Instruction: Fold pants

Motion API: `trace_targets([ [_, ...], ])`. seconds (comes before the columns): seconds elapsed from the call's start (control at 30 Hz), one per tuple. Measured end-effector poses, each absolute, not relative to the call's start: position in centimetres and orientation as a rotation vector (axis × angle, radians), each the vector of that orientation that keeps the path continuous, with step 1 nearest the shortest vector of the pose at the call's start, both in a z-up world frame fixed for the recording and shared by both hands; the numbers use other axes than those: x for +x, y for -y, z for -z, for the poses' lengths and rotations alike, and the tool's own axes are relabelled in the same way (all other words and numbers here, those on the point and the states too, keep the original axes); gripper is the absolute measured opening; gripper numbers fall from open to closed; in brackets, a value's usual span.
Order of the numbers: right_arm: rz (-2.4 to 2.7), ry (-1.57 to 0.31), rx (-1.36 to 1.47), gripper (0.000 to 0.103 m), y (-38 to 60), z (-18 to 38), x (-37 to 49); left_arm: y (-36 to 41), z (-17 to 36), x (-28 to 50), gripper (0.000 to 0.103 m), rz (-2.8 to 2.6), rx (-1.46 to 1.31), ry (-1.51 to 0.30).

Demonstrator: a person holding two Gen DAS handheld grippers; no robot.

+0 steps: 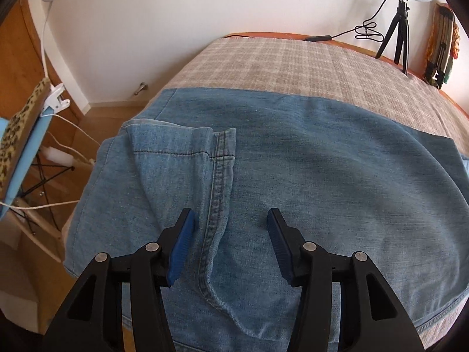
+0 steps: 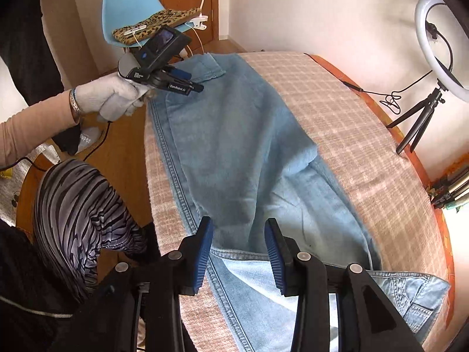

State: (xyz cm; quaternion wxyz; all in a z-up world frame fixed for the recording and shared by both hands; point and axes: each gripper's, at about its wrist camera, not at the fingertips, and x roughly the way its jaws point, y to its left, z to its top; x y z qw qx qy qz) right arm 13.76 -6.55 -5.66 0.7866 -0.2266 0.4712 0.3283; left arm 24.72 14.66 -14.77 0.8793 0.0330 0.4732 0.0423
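Pants (image 1: 293,161) lie folded lengthwise on plaid-covered worktop (image 1: 278,64), filling centre of both frames. Left hand-held gripper (image 1: 230,227) spread open, hovering over raised seam (image 1: 217,193) at lower centre. Right hand-held gripper (image 2: 238,242) spread open above hem fold, lower centre. Ring light (image 2: 439,44) upper right; blue chair (image 2: 129,3) upper left.
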Motion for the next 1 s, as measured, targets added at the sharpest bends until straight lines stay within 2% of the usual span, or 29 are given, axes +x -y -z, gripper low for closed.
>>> trace_targets([
  [0.07, -0.714, -0.994, -0.484, 0.038, 5.9, 5.4, 14.9, -15.7, 14.9, 24.8, 0.048, -0.082, 0.017, -0.97],
  [0.1, -0.713, -0.984, -0.481, 0.038, 5.5, 5.4, 15.5, -16.1, 15.0, 24.8, 0.042, -0.077, 0.001, -0.959],
  [0.13, -0.712, -0.975, -0.476, 0.038, 5.1, 5.4, 16.1, -16.5, 15.1, 24.8, 0.025, -0.07, -0.017, -0.952],
  [0.17, -0.713, -0.968, -0.465, 0.039, 4.5, 5.4, 16.8, -17.0, 15.1, 24.8, 0.014, -0.06, -0.043, -0.939],
  [0.23, -0.722, -0.962, -0.436, 0.039, 3.4, 5.6, 18.4, -18.6, 14.9, 24.4, 0.004, -0.051, -0.13, -0.915],
  [0.33, -0.741, -0.952, -0.408, 0.039, 1.3, 5.6, 21.3, -21.6, 14.6, 22.8, 0.004, -0.074, -0.298, -0.852],
  [0.43, -0.777, -0.957, -0.37, 0.039, -1.1, 5.5, 24.9, -23.6, 14.2, 20.5, 0.004, -0.13, -0.351, -0.791],
  [0.57, -0.802, -0.969, -0.333, 0.046, -5.7, 6.3, 30.6, -25.0, 14.8, 18.7, 0.004, -0.157, -0.416, -0.755],
  [0.67, -0.836, -1.013, -0.282, 0.057, -9.4, 7.9, 34.9, -25.8, 15.3, 18.4, 0.004, -0.132, -0.459, -0.725],
  [0.7, -0.837, -1.025, -0.286, 0.057, -10.7, 8.5, 36.1, -26.1, 15.5, 18.4, 0.004, -0.121, -0.482, -0.72],
  [0.8, -0.841, -1.057, -0.302, 0.057, -14.8, 10.8, 39.2, -27.6, 16.3, 18.6, 0.011, -0.089, -0.6, -0.712],
  [0.83, -0.849, -1.063, -0.304, 0.057, -15.9, 11.5, 40.1, -28.2, 16.6, 18.6, 0.019, -0.092, -0.637, -0.713],
  [0.87, -0.854, -1.067, -0.303, 0.057, -17.0, 12.2, 41.1, -28.8, 16.9, 18.6, 0.034, -0.105, -0.674, -0.719],
  [0.9, -0.865, -1.077, -0.301, 0.057, -18.1, 13.0, 42.0, -29.3, 17.2, 18.6, 0.039, -0.108, -0.719, -0.72],
  [1.0, -0.885, -1.099, -0.301, 0.057, -21.2, 15.0, 44.5, -30.2, 17.2, 18.4, 0.039, -0.084, -0.765, -0.698],
])
